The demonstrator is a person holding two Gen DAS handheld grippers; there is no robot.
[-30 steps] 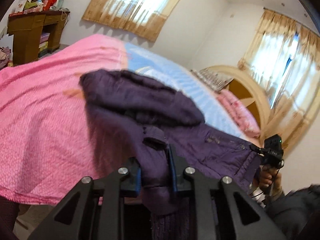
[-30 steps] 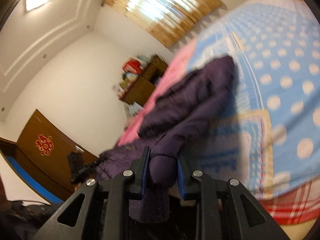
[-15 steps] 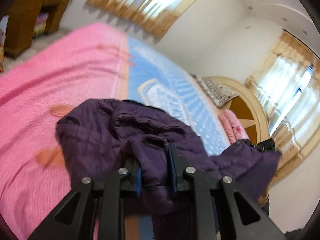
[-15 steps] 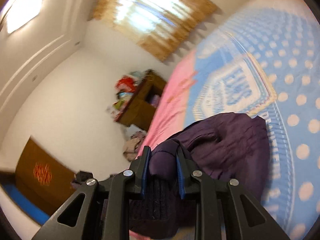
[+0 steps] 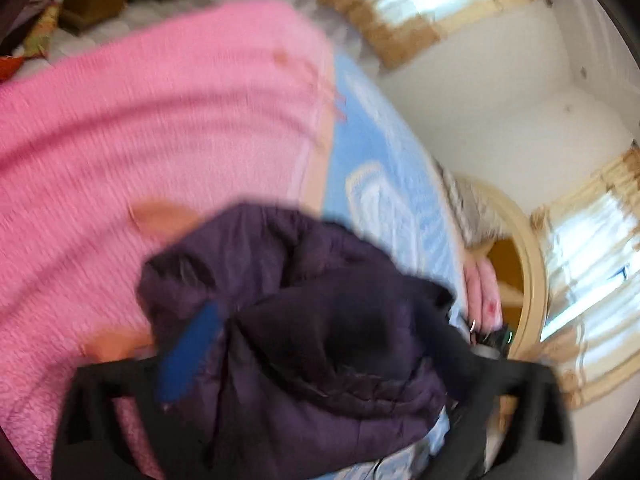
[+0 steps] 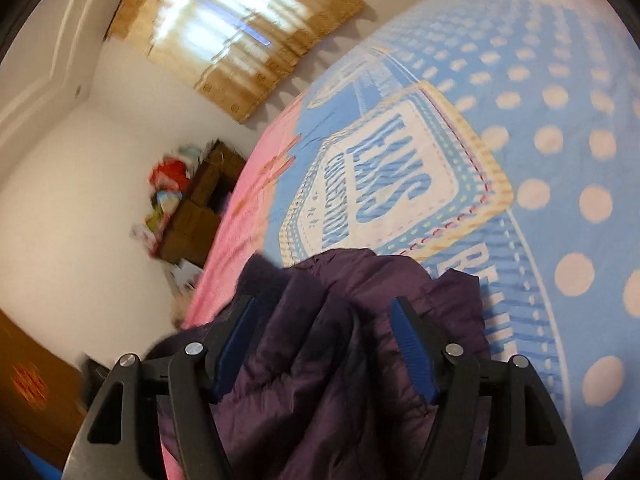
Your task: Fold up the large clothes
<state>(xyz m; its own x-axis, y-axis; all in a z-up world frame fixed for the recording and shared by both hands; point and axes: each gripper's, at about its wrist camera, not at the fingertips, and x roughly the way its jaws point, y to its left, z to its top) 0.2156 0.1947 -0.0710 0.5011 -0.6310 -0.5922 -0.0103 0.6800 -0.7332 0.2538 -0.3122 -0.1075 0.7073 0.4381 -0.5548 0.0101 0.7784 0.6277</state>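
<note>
A dark purple padded jacket [image 5: 304,320] lies bunched on the bed, where the pink blanket [image 5: 140,120] meets the blue dotted cover [image 6: 540,120]. My left gripper [image 5: 320,364] is over the heap with its jaws opening very wide. One blue pad [image 5: 188,352] shows at the left, and the cloth lies loose between the fingers in this blurred view. In the right wrist view the jacket [image 6: 344,340] bulges up between the blue pads [image 6: 412,352] of my right gripper [image 6: 324,340]. Its jaws are opening too and no longer pinch the cloth.
The bed fills both views, with a rounded wooden headboard [image 5: 528,280] and pink pillows [image 5: 484,292] at its far end. A cluttered wooden desk [image 6: 200,200] stands by the wall beyond the pink side. Curtained windows [image 6: 236,28] and a brown wardrobe [image 6: 28,384] line the walls.
Both grippers carried the jacket's near edge forward over the rest of it, then spread their jaws and let the cloth go. The jacket now sits in a compact heap.
</note>
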